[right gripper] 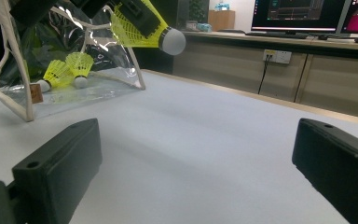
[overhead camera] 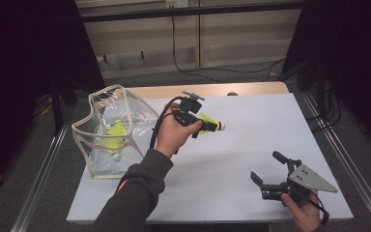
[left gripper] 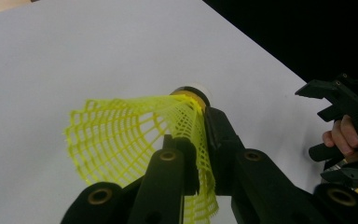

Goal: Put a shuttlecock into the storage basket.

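currently left gripper (overhead camera: 200, 123) has its fingers pinching the skirt of a yellow shuttlecock (overhead camera: 211, 124), held above the tabletop (overhead camera: 251, 140) just right of the clear bag (overhead camera: 111, 130). long axis roughly level, cork end pointing away from the bag. right gripper (overhead camera: 269, 170), fingers spread and empty, sits well apart from the bag; left is nearer.

White table (overhead camera: 251, 140) w/ clear bag (overhead camera: 107, 133)

You have a white table (overhead camera: 251, 140) before you, its wooden edge (overhead camera: 212, 89) at the far side. Beyond it a black cable (overhead camera: 175, 48) hangs down the pale cabinets (overhead camera: 241, 34). Two lit monitors (right gripper: 298, 14) stand on a counter (right gripper: 279, 39), with a wall socket (right gripper: 278, 56) below.
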Motion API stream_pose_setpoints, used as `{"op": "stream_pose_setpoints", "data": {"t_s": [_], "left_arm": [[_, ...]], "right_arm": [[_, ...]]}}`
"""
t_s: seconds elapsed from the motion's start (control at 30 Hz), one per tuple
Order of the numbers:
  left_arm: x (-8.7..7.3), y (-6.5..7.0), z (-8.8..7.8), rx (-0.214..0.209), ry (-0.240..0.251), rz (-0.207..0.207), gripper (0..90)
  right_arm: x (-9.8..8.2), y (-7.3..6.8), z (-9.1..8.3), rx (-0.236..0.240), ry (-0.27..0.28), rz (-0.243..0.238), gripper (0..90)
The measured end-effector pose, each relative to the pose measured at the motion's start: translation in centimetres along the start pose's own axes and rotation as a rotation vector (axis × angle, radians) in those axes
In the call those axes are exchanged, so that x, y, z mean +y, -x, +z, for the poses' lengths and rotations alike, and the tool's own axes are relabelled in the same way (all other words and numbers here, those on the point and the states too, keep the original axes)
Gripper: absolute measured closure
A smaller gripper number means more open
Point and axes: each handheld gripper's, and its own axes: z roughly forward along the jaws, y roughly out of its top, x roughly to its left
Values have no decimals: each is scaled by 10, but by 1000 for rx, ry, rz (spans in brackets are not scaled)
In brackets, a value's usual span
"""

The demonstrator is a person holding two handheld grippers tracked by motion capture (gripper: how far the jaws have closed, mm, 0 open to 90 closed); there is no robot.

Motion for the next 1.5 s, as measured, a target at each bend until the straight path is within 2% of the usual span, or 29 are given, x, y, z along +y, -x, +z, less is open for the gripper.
{"op": "stream_pose_setpoints", "data": {"t_s": [0.57, 0.63, 0.8, 0.93, 1.17, 1.5], "left_arm": [[6, 1, -23, 27, -7, -3, 850], [5, 0, -26, 24, 1, -17, 850], [6, -2, -32, 30, -14, -18, 850], [7, -2, -35, 31, -6, -31, 850], [10, -2, -44, 33, -13, -24, 849], [13, -4, -56, 48, -16, -40, 850]], "right_arm": [[0, 0, 0, 3, 0, -7, 12], [0, 0, 0, 3, 0, -6, 12], [0, 0, 1, 4, 0, -6, 12], [0, 0, 0, 2, 0, -6, 12], [0, 0, 0, 3, -3, -6, 12], [0, -1, 0, 4, -5, -5, 12]]}}
